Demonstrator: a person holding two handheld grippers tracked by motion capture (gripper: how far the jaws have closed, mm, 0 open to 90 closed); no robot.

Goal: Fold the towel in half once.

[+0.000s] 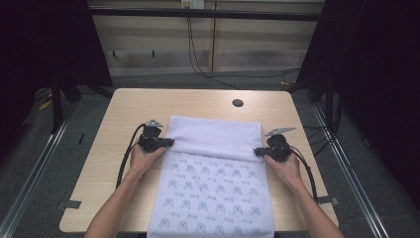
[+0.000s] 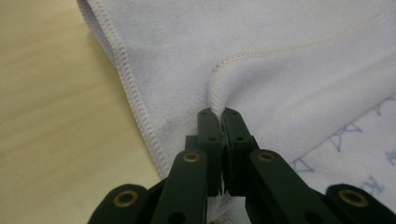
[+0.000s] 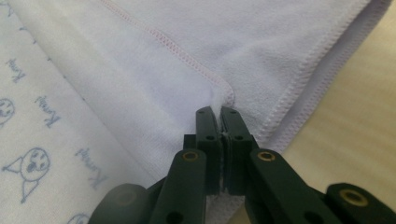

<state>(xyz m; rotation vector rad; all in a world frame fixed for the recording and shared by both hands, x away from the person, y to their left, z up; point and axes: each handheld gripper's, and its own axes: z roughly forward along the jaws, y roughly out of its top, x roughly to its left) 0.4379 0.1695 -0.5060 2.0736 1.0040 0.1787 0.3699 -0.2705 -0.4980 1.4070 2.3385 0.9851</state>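
The towel [image 1: 213, 168] is pinched at its two folded-over corners by the closed left gripper [image 1: 166, 143] and right gripper [image 1: 259, 151], apparently so the fold can be laid evenly.

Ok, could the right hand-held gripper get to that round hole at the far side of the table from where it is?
Probably not yet: the right hand-held gripper is shut on the towel. The bare tabletop up to the hole looks open, but the cloth would drag along unless released.
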